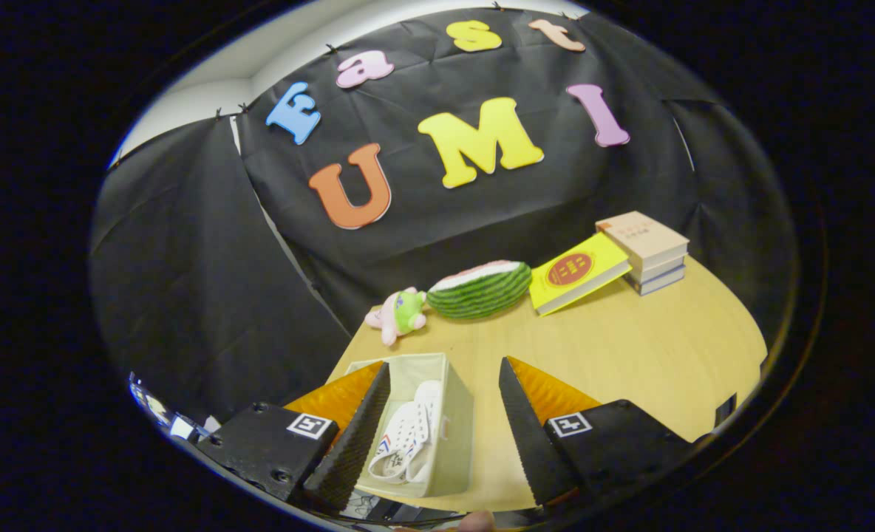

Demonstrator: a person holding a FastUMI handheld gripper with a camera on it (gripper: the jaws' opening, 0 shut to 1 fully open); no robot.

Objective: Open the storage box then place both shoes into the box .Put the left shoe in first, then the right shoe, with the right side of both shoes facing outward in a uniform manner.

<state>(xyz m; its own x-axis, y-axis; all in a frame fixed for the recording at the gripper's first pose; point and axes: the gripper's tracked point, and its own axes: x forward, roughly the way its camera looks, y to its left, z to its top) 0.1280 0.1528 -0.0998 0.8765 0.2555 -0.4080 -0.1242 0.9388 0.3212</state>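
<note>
A pale fabric storage box [456, 421] stands open on the wooden table [652, 355], near its left front corner. Inside it lie white shoes [408, 436] with red and blue side marks; they overlap and I cannot tell them apart clearly. My gripper [445, 369] hangs open above the box, its fingers spread wide and holding nothing. The left finger [356, 436] covers the box's left wall; the right finger [522, 428] is over bare table just right of the box.
Beyond the box, along the table's far edge, lie a small pink and green plush toy [400, 314], a watermelon-slice cushion [480, 290], a yellow book [578, 272] leaning on a stack of books [646, 251]. Black cloth walls close the booth.
</note>
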